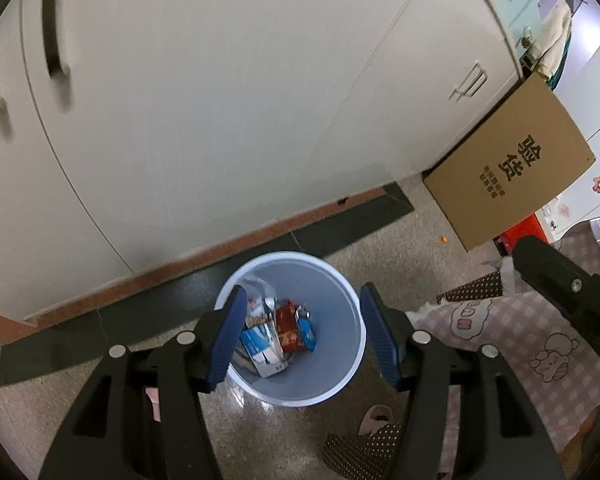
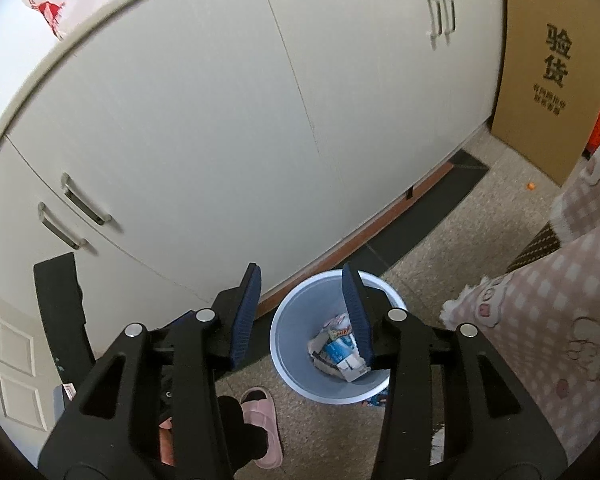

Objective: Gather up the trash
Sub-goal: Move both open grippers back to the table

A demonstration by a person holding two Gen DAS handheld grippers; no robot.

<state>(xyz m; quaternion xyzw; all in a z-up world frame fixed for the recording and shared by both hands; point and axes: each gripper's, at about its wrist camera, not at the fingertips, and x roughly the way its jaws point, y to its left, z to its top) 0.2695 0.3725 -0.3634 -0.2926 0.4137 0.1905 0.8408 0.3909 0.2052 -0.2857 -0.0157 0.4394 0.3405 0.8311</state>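
A pale blue trash bin [image 1: 337, 364] stands on the speckled floor in front of the cabinets. Inside it lie blue-and-white cartons and red wrappers [image 1: 278, 332]. My left gripper [image 1: 303, 292] hangs above the bin mouth, open, with nothing between its blue pads. In the right wrist view the bin [image 2: 290, 340] sits below and slightly right of my right gripper [image 2: 301, 271], with the trash [image 2: 340, 350] partly hidden by the right finger. That gripper is also open and holds nothing. Part of its black body [image 1: 560, 280] shows at the right of the left wrist view.
Cream cabinet doors [image 1: 220, 100] rise right behind the bin. A cardboard box [image 1: 512, 168] leans at the right. A pink checked blanket [image 2: 560, 320] borders the bin's right side. A pink slipper [image 2: 260, 420] lies on the floor near the bin.
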